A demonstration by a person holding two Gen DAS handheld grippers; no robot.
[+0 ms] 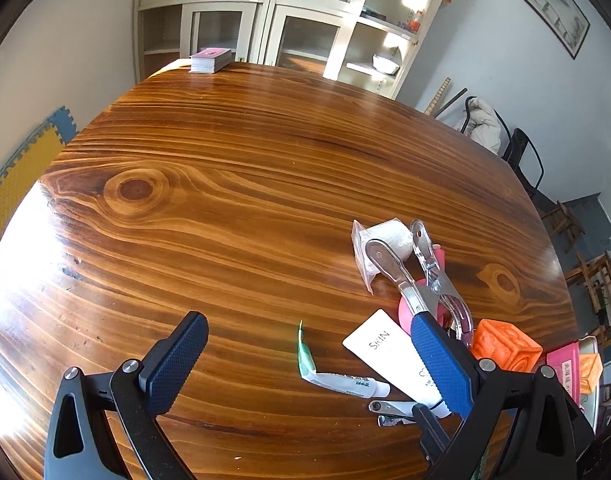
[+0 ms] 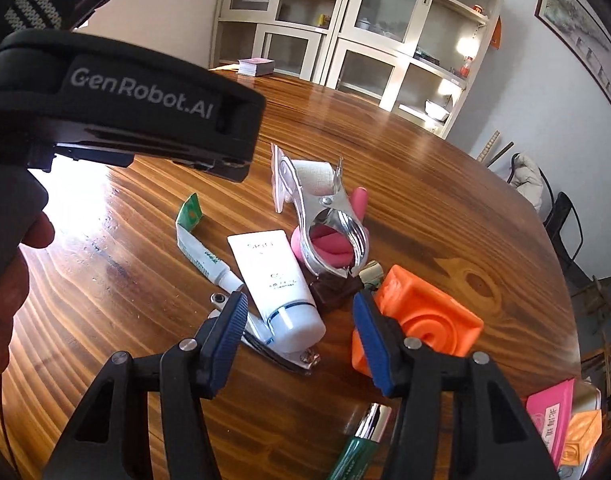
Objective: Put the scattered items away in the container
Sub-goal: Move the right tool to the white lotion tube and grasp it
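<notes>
While the left gripper [image 1: 305, 364] gapes empty, the right gripper [image 2: 299, 340] straddles a white tube [image 2: 277, 280], unclamped.

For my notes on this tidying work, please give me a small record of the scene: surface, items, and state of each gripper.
surface: wooden table
items in a cluster: white tube, small green-and-white tube, metal clip, pink item, orange block, nail clipper, bandage roll
far edge: stack of cards
left gripper: jaws wide open, nothing between them
right gripper: jaws open over the white tube's cap end, pads not pressing
container: partly seen at right edge, cannot tell more
</notes>
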